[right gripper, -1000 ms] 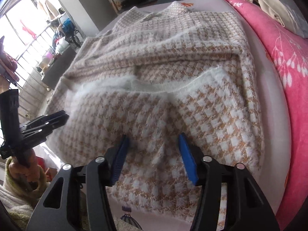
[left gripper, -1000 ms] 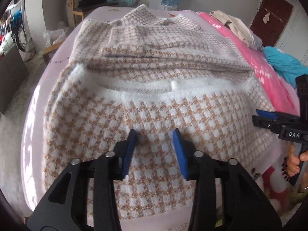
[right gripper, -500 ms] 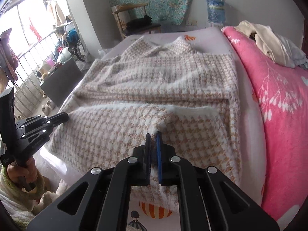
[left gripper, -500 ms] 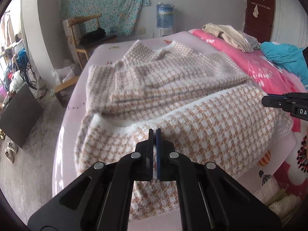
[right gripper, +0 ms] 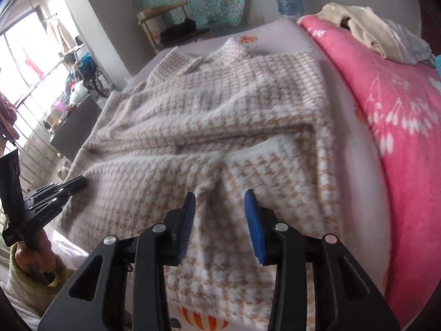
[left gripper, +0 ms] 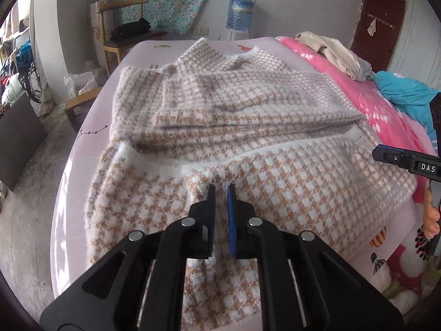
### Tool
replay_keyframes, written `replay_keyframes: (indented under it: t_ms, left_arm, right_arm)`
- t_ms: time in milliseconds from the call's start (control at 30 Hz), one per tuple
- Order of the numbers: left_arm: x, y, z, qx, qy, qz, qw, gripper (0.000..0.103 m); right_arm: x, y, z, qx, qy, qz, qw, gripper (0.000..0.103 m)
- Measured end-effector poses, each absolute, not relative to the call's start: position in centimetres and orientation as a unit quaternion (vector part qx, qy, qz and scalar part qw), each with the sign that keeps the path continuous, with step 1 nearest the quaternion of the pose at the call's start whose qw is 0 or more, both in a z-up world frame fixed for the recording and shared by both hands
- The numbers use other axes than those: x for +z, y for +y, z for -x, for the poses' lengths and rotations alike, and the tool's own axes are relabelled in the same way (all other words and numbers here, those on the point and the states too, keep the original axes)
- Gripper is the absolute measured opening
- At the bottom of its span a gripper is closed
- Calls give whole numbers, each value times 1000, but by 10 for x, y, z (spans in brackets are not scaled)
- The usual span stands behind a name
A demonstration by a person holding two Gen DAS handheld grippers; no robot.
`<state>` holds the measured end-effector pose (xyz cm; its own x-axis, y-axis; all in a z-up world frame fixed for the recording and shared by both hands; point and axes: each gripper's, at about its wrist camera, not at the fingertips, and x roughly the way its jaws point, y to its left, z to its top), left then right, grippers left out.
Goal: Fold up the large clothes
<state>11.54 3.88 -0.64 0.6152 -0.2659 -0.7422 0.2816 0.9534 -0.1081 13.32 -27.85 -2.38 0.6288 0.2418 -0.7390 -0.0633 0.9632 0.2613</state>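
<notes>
A large beige-and-white houndstooth knit sweater [left gripper: 248,115] lies spread on the bed, sleeves folded across its body and its hem end folded up toward me; it also shows in the right wrist view [right gripper: 234,115]. My left gripper [left gripper: 220,193] hovers over the near hem fold with its jaws a narrow gap apart, holding nothing. My right gripper [right gripper: 219,200] is open over the near hem fold, empty. The right gripper also shows at the right edge of the left wrist view [left gripper: 405,161], and the left gripper at the left of the right wrist view [right gripper: 55,190].
The bed has a pale pink sheet [left gripper: 82,149] and a pink blanket [right gripper: 399,127] on its right side. Beige clothes [left gripper: 328,49] and a blue garment [left gripper: 405,96] lie on the blanket. A wooden chair [left gripper: 124,33] and a water jug [left gripper: 239,13] stand beyond the bed.
Both grippers were open a second ago, shut half a second ago while pulled back, and have now opened again, the right wide, the left slightly, closer over the hem fold.
</notes>
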Motion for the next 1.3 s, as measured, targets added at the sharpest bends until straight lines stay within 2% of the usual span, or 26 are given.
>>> replay_keyframes:
  t_ms: [67, 200, 267, 367, 500, 733, 1033, 1300]
  left_arm:
    - [-5, 40, -111, -153, 409, -10, 900, 18]
    - [-12, 48, -115, -135, 422, 0, 897, 18]
    - [-13, 54, -118, -126, 425, 7, 896, 19]
    - [-15, 62, -119, -114, 424, 10, 898, 28]
    - [-20, 66, -119, -108, 428, 8, 897, 29]
    - [6, 86, -113, -100, 381, 27, 919, 29]
    - [-23, 106, -146, -76, 454, 58, 886, 30]
    - [-6, 99, -140, -51, 415, 28, 908, 32]
  right_arm:
    - [-20, -289, -129, 52, 418, -87, 903, 38]
    - [-29, -305, -137, 20, 430, -80, 899, 38]
    - [-37, -308, -147, 19, 438, -81, 895, 47]
    - [-50, -312, -162, 17, 450, -69, 890, 47]
    - [-52, -312, -167, 22, 457, -66, 887, 47]
    - [-41, -314, -153, 49, 453, -87, 886, 47]
    - [-55, -326, -165, 69, 480, -137, 864, 47]
    - [-56, -324, -159, 64, 478, -126, 867, 47]
